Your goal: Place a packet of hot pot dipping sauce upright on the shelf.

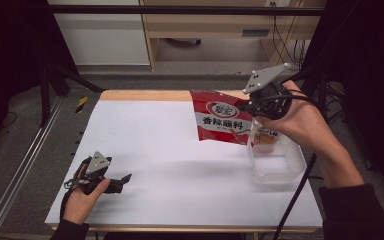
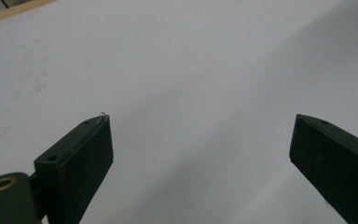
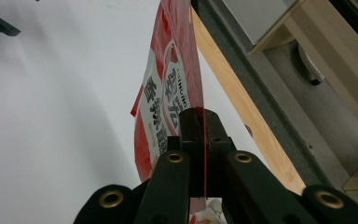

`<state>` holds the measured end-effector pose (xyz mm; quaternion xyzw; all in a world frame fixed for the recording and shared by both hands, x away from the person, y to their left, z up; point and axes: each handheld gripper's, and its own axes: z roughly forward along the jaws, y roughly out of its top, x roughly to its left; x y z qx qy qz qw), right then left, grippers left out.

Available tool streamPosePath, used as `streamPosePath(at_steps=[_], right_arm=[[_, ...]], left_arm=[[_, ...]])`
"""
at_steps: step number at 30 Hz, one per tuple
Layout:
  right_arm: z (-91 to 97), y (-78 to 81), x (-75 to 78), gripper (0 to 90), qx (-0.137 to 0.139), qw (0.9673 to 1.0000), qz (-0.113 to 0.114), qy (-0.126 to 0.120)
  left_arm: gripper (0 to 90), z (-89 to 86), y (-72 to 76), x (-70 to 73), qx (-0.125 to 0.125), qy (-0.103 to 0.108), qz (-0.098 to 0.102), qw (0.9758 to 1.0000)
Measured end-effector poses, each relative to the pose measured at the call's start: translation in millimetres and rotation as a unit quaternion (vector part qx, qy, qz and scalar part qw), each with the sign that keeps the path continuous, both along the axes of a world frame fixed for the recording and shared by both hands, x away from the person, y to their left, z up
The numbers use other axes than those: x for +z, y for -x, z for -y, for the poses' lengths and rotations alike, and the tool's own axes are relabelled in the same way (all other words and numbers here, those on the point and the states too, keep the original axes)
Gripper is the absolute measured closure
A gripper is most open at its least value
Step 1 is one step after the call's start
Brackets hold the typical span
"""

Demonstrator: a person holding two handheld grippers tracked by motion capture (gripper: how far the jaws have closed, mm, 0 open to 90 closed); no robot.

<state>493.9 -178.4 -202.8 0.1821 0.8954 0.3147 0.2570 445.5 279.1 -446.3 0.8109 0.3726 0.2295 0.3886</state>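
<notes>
- The right gripper (image 1: pixel 252 107) is clamping its jaws tight on the edge of the red seasoning packet (image 1: pixel 220 120), holding it up in the air above the far right part of the white table (image 1: pixel 170 165); in the right gripper view the thin red film (image 3: pixel 168 107) is standing edge-on between the closed jaws.
- The packet is hanging tilted, with its lower corner over the clear plastic container (image 1: pixel 276 167), which is sitting near the right edge of the table. Something orange-brown is showing at the container's far end; whether it is spilled powder or part of the packet's print I cannot tell.
- The step in hand is probably emptying the packet into that container. To do it well, the right hand should be keeping the open end low and directly over the container's mouth, not over its rim.
- A slow tilt is working better than a shake here: the film is thin and light, so a jerk could be flinging powder onto the white surface.
- The grip is sitting on a narrow strip of film, so the jaws should be kept fully pressed to stop the packet from slipping.
- The left gripper (image 1: pixel 115 182) is resting low at the near left of the table, well apart from the container, with its jaws standing wide open on nothing (image 2: pixel 200 154).
- The container looks light, so that free gripper could be steadying its wall if the packet brushes it.
</notes>
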Motion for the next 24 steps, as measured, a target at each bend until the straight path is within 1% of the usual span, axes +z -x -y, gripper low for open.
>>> streamPosePath(at_steps=[3,8,11,16,20,24], right_arm=[[9.7,3.3,3.6,90.0,-0.008,0.9999,0.006,-0.003],[29.3,8.4,4.7,90.0,-0.026,0.9995,0.01,-0.015],[43.4,11.5,3.7,90.0,-0.04,0.9991,0.009,-0.014],[66.0,14.2,-2.4,90.0,-0.062,0.998,0.003,-0.013],[83.6,17.7,-10.0,90.0,-0.082,0.9965,-0.003,-0.015],[96.9,22.5,-15.4,90.0,-0.093,0.9954,-0.011,-0.017]], left_arm=[[5.9,-0.7,-0.1,0.1,0.0,0.001,0.0,1.0],[5.9,-2.0,-0.3,0.1,0.002,0.002,0.0,1.0],[5.9,-1.9,-0.2,0.1,0.003,0.002,0.001,1.0],[5.9,-1.1,-0.4,-0.4,0.001,-0.001,0.0,1.0],[5.9,-1.6,-0.5,-0.4,0.001,0.0,-0.001,1.0],[5.9,-1.4,-0.4,-0.6,0.0,-0.002,-0.002,1.0]])
